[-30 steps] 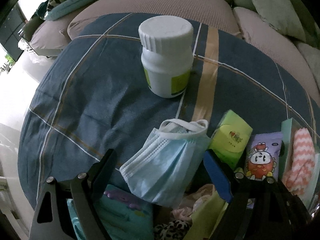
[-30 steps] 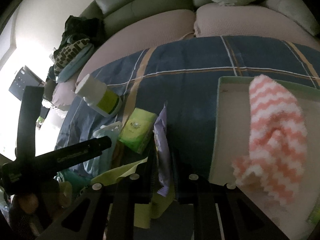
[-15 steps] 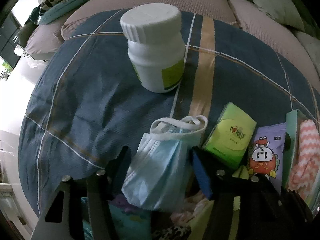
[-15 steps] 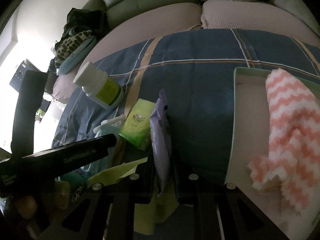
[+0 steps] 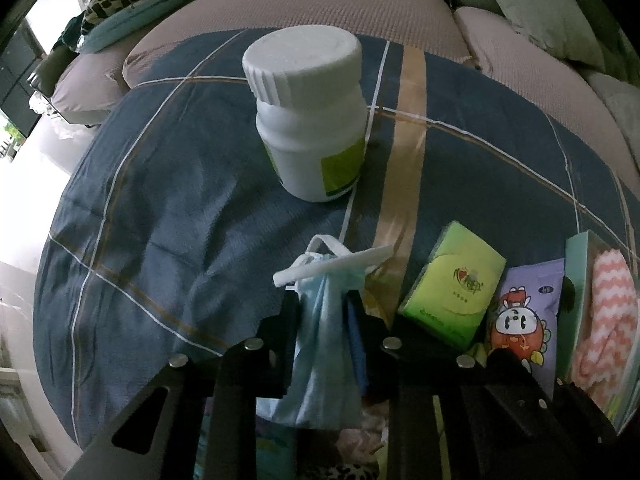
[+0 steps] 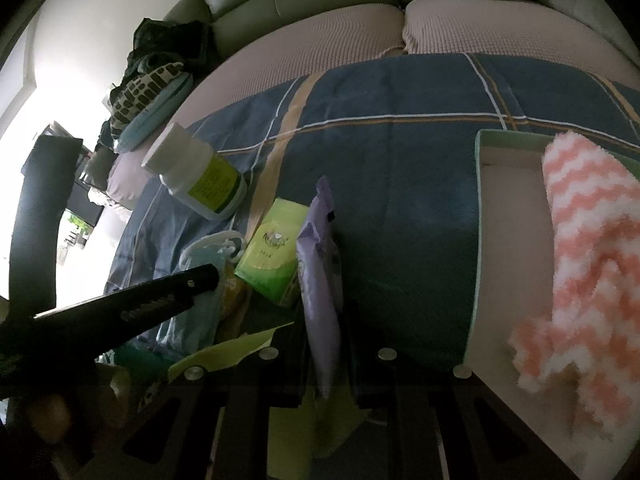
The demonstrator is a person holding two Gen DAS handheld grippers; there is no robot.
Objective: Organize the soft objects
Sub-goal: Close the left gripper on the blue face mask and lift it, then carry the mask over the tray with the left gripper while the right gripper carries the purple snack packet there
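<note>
My left gripper (image 5: 323, 312) is shut on a light blue face mask (image 5: 320, 344), bunched between the jaws with its white ear loop sticking out ahead. My right gripper (image 6: 324, 320) is shut on a purple wet-wipes pack (image 6: 320, 280), held on edge; the pack also shows in the left wrist view (image 5: 524, 316). A pink and white striped fluffy sock (image 6: 588, 248) lies in a pale green box (image 6: 478, 184) at the right. The left gripper's arm (image 6: 132, 308) crosses the right wrist view.
A white pill bottle (image 5: 312, 120) stands on the blue plaid cloth (image 5: 160, 220). A green tissue pack (image 5: 452, 280) lies beside the purple pack. Mixed soft items and a yellow-green cloth (image 6: 224, 356) lie under the grippers. A sofa (image 5: 320, 4) is behind.
My left gripper's jaws closed from wide open onto the face mask, squeezing it narrow. My right gripper has kept hold of the purple pack and shifted a little left of the box.
</note>
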